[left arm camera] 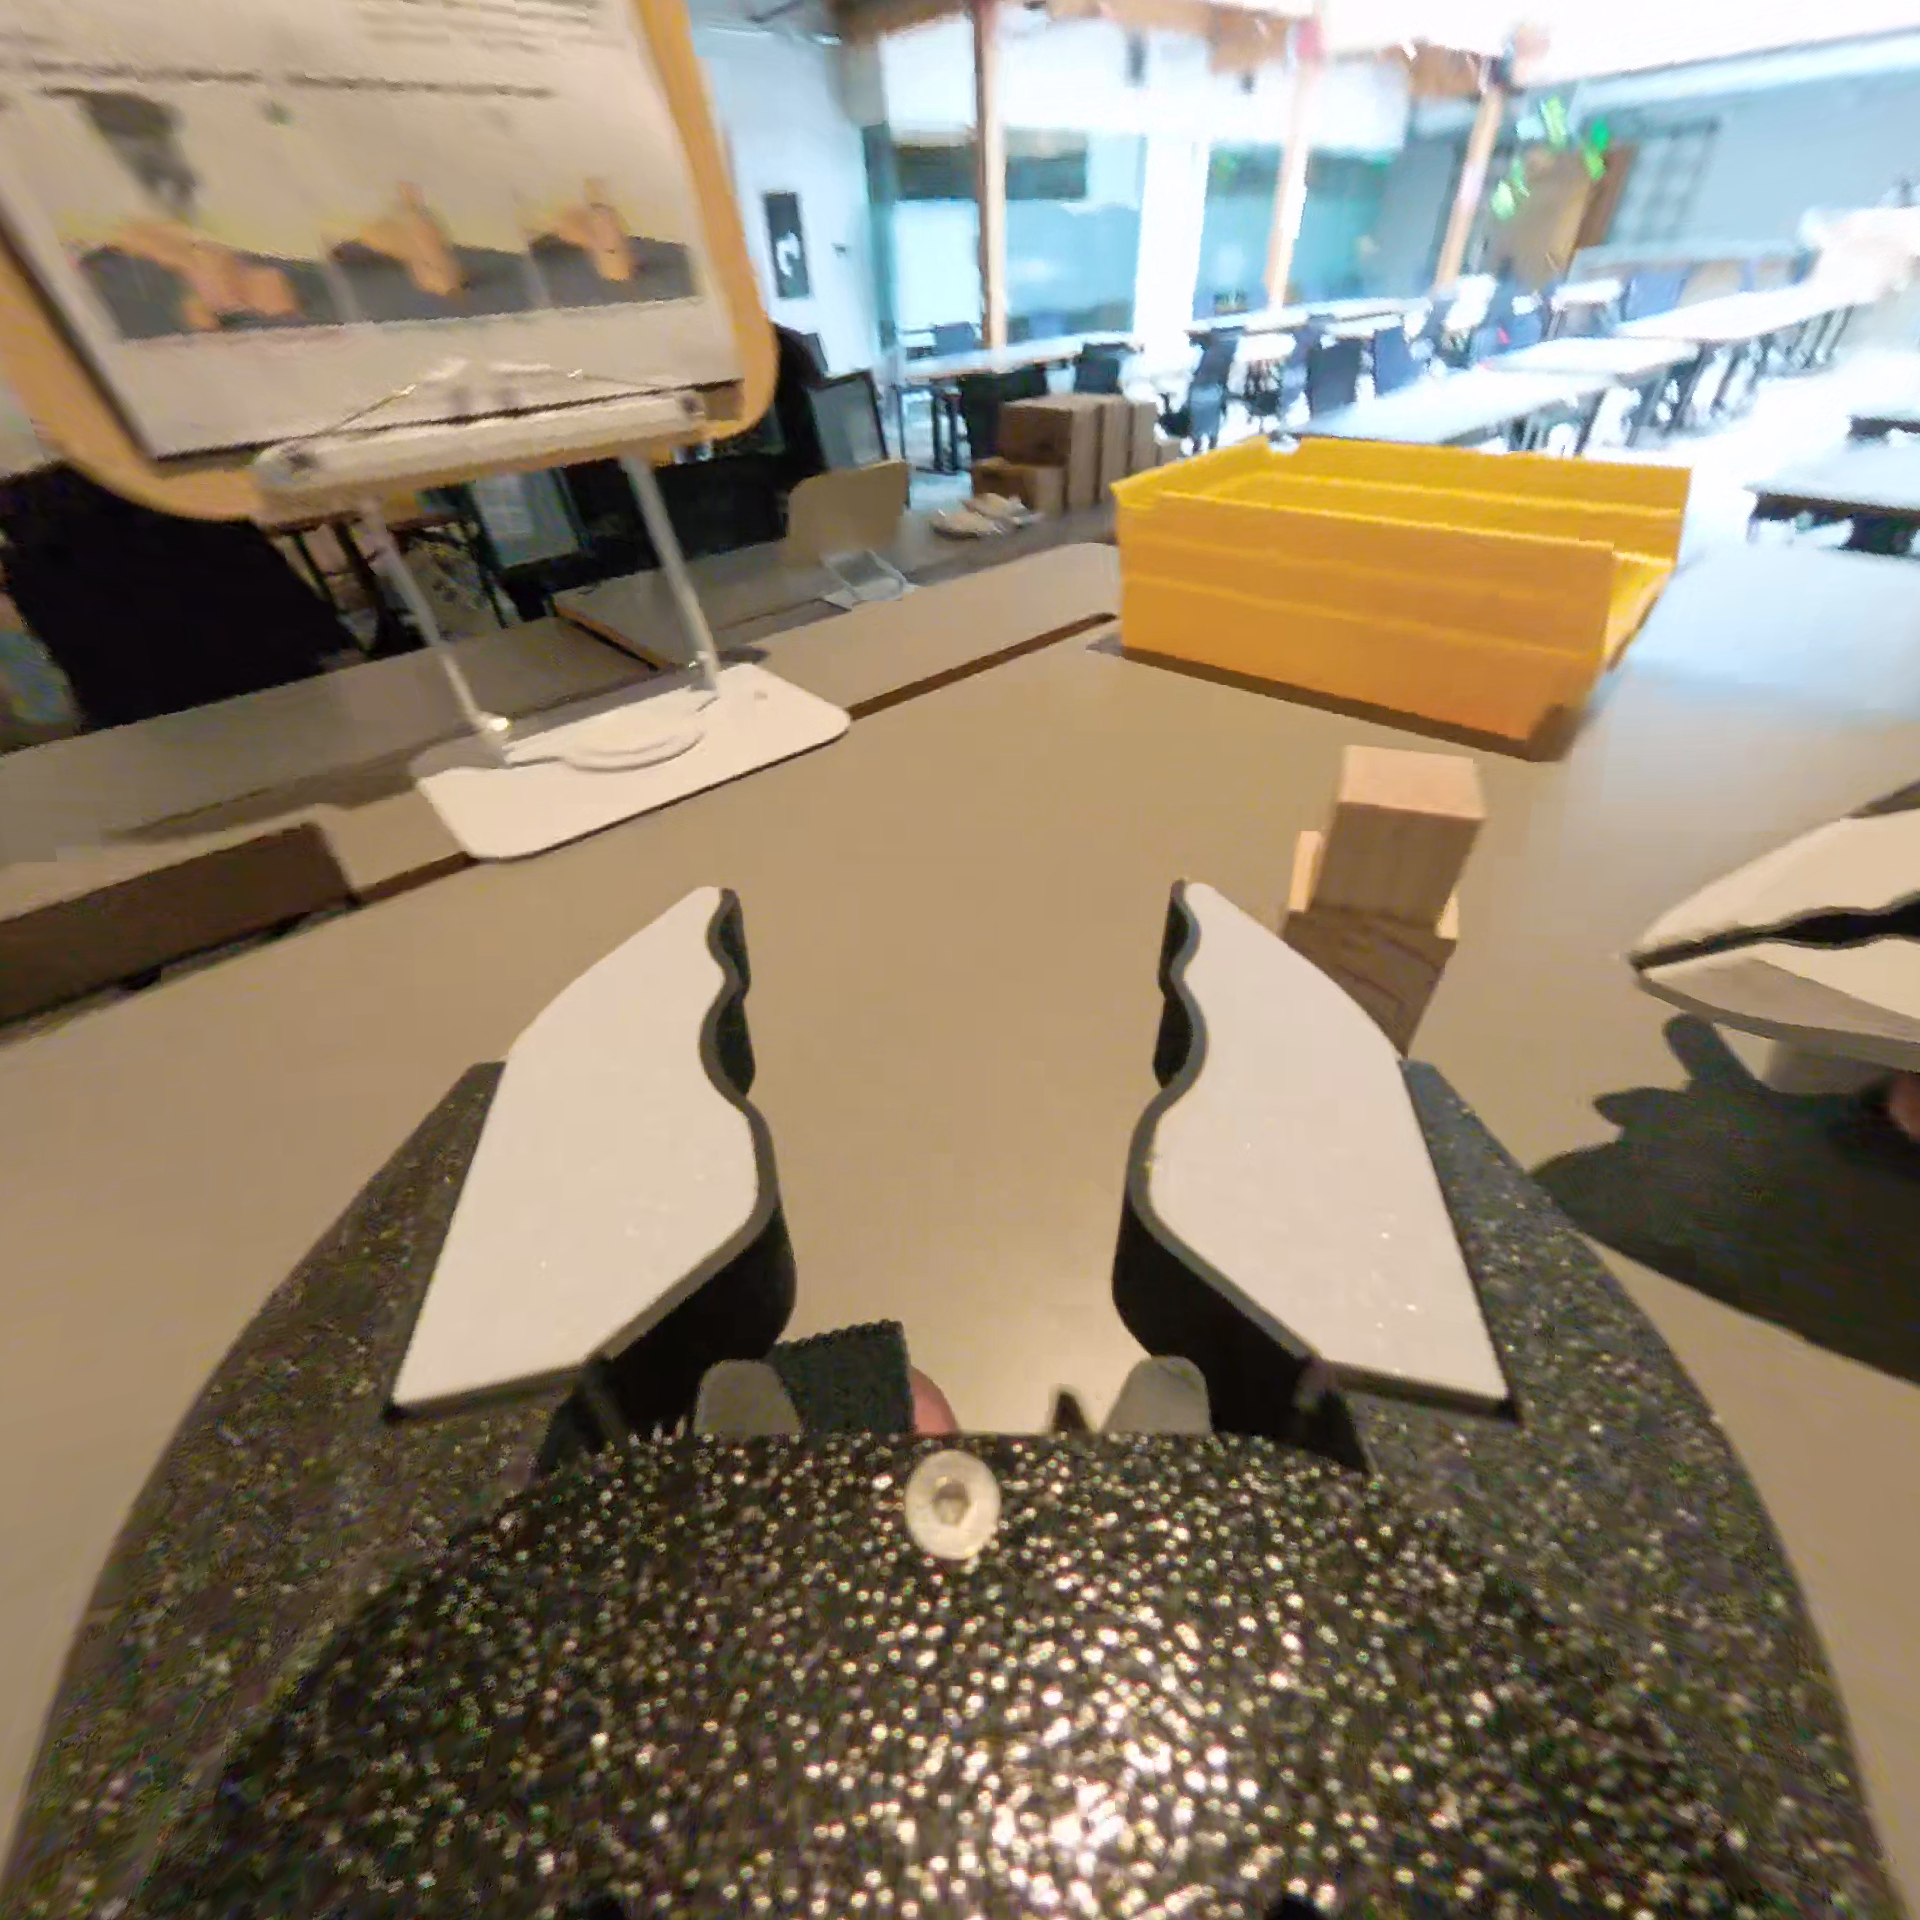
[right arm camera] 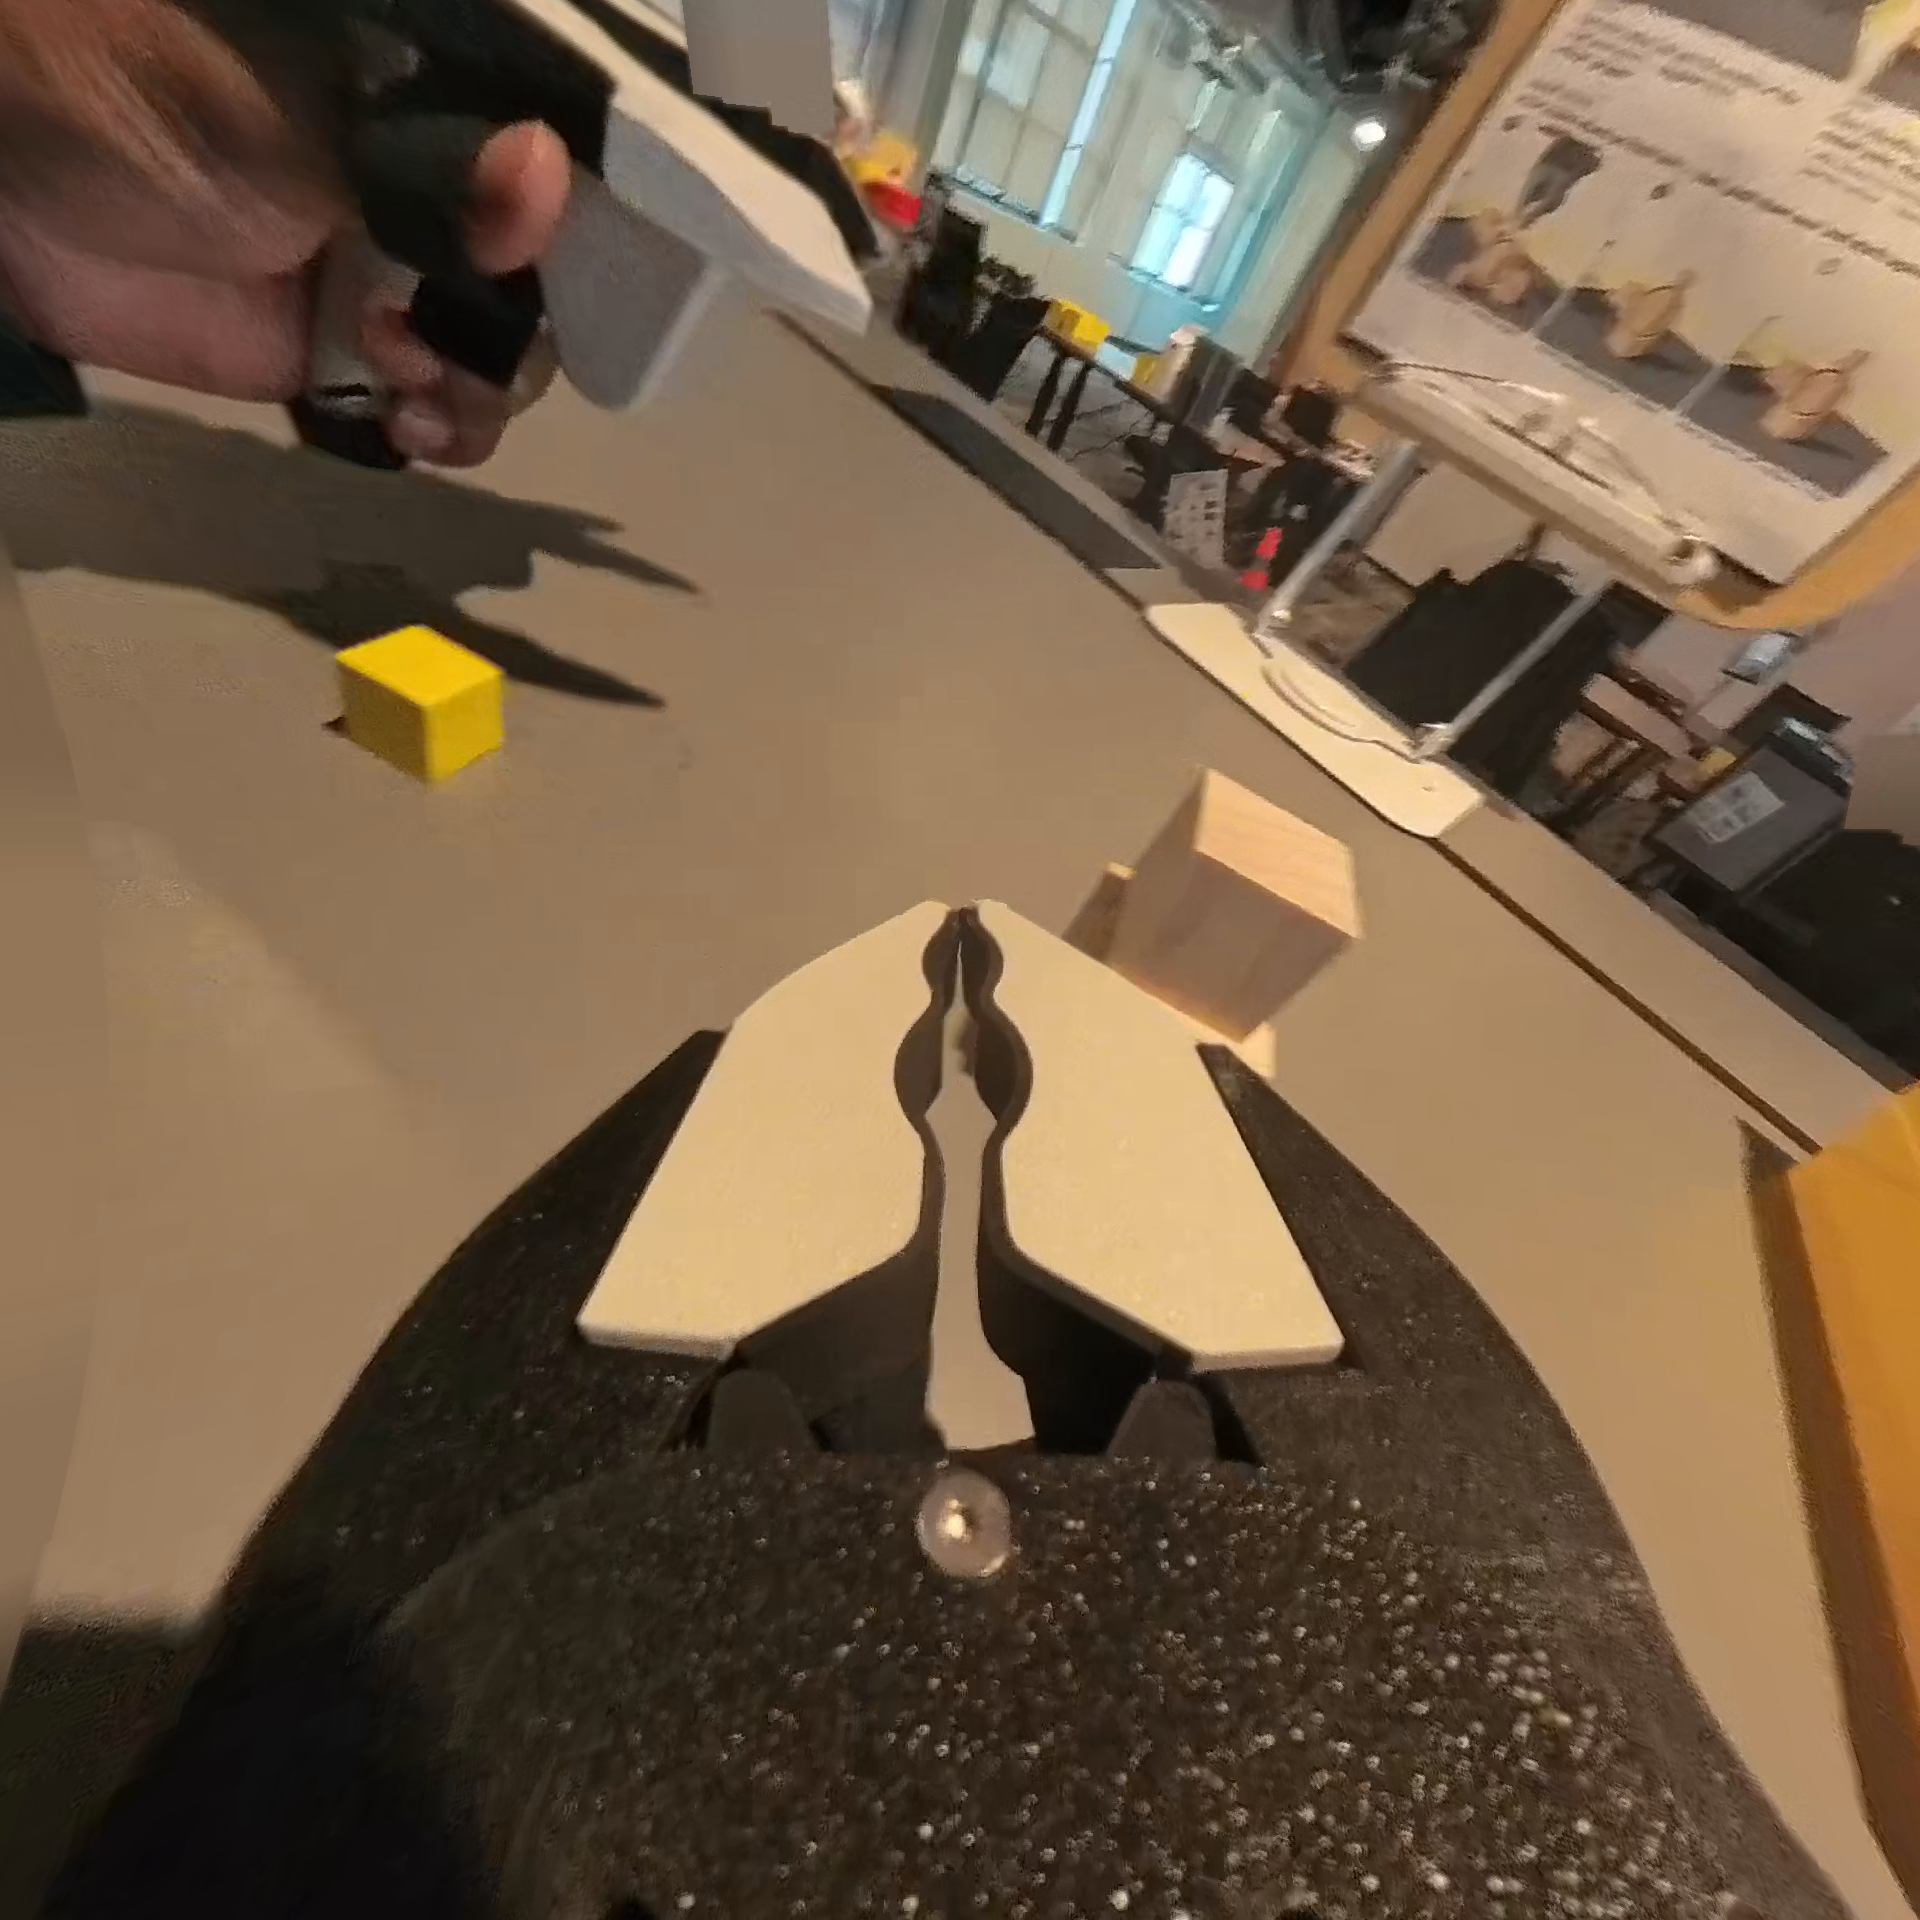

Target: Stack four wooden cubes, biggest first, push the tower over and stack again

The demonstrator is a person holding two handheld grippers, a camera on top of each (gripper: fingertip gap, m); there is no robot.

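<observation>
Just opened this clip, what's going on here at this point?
A person is working two handheld grippers over a grey table. A natural wooden cube sits on a wider wooden cube. A yellow cube lies apart on the table. The left gripper is open and empty. The right gripper is shut on nothing, its fingers beside the stack. Yellow trays and a document stand sit behind.
</observation>
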